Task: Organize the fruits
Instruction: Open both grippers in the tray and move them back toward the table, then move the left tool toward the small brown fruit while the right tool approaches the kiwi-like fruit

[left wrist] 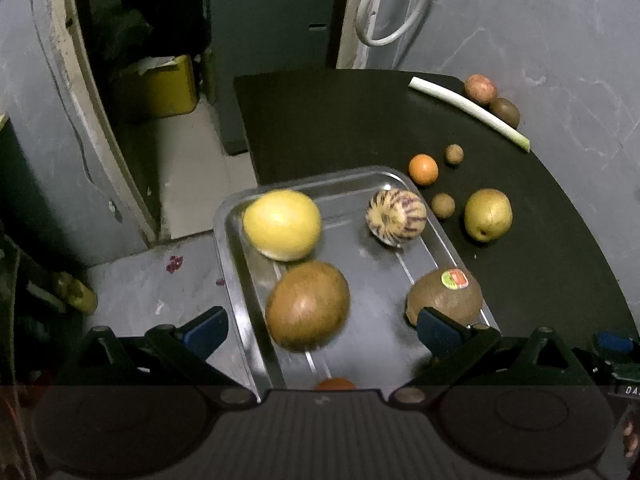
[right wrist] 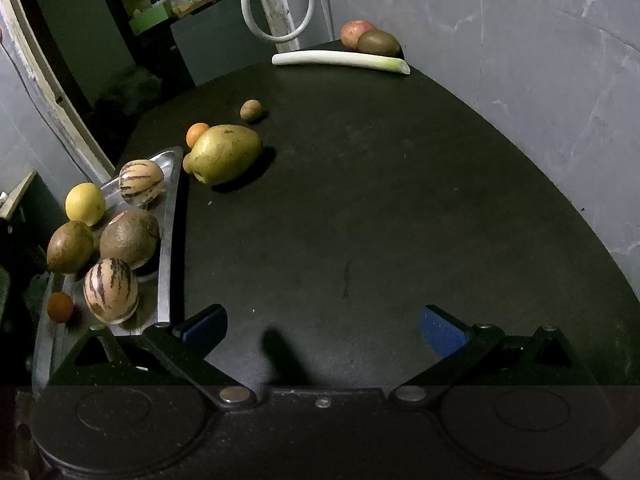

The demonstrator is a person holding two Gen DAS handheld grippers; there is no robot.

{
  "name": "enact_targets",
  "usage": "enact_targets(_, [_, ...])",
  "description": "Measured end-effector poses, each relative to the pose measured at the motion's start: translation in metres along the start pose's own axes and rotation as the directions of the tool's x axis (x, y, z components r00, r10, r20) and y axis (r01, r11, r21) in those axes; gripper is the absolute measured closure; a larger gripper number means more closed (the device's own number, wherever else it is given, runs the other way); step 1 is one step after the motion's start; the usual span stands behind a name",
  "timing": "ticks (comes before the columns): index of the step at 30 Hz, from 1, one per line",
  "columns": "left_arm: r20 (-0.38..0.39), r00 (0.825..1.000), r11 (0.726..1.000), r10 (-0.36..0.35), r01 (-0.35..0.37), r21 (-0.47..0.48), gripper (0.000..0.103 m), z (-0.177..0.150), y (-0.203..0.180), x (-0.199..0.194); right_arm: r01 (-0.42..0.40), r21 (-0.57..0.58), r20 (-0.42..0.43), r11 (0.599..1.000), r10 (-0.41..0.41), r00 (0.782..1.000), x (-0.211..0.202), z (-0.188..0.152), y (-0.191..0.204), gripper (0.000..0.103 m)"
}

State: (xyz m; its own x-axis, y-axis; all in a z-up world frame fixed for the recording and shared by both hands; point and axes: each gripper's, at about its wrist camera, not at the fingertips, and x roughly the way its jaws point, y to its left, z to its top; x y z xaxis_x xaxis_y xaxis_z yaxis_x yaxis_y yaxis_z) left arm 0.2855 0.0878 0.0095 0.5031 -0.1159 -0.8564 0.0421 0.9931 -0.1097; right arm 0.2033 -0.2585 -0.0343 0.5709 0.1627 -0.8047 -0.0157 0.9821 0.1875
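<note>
Shiny ridged metal tray (left wrist: 234, 240) holds round fruits ahead of spread, empty left tongs (left wrist: 320, 330); right tongs (right wrist: 323, 326) spread over matte desk (right wrist: 400, 220)

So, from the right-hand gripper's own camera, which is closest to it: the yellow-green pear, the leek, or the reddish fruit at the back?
1. The yellow-green pear, ahead to the left, just off the tray's corner.
2. The leek, lying across the far end of the table.
3. The reddish fruit, just behind the leek in the far corner.

Orange fruit (left wrist: 335, 384) half hidden behind gripper body.
</note>
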Motion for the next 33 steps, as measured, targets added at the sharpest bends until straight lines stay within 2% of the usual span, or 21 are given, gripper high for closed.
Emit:
enact_targets(5, [0.017,1.000,0.998,-0.007,0.006,0.058,0.001,0.021,0.000,0.004,0.005,-0.010,-0.002,1.000,-0.006,1.000,0.001,0.002,0.002,0.001])
enact_targets(11, [0.029,0.998,0.985,-0.056,0.050,0.166,0.001,0.056,-0.008,0.014,0.000,-0.053,-0.006,0.999,0.000,1.000,0.001,0.008,0.010,0.001])
enact_targets(15, [0.044,0.995,0.959,-0.094,0.079,0.273,0.001,0.087,-0.021,0.023,-0.008,-0.113,-0.007,0.994,0.008,1.000,-0.001,0.018,0.017,0.001])
enact_targets(20, [0.052,0.988,0.909,-0.149,0.116,0.400,0.001,0.120,-0.037,0.037,-0.016,-0.187,-0.012,0.982,0.014,1.000,-0.002,0.033,0.028,0.001])
enact_targets(23, [0.045,0.981,0.864,-0.188,0.143,0.483,0.001,0.140,-0.048,0.048,-0.037,-0.238,-0.020,0.970,0.033,0.999,0.000,0.046,0.037,0.001])
enact_targets(26, [0.023,0.973,0.801,-0.231,0.177,0.571,0.001,0.160,-0.060,0.059,-0.060,-0.318,-0.028,0.946,0.054,0.998,0.002,0.063,0.049,0.001])
enact_targets(29, [0.000,0.958,0.698,-0.288,0.210,0.684,0.001,0.178,-0.075,0.073,-0.094,-0.404,-0.038,0.910,0.086,0.996,0.007,0.085,0.063,0.001])
enact_targets(33, [-0.041,0.935,0.552,-0.353,0.243,0.798,0.001,0.195,-0.098,0.094,-0.135,-0.540,-0.051,0.830,0.128,0.990,0.016,0.119,0.084,0.001])
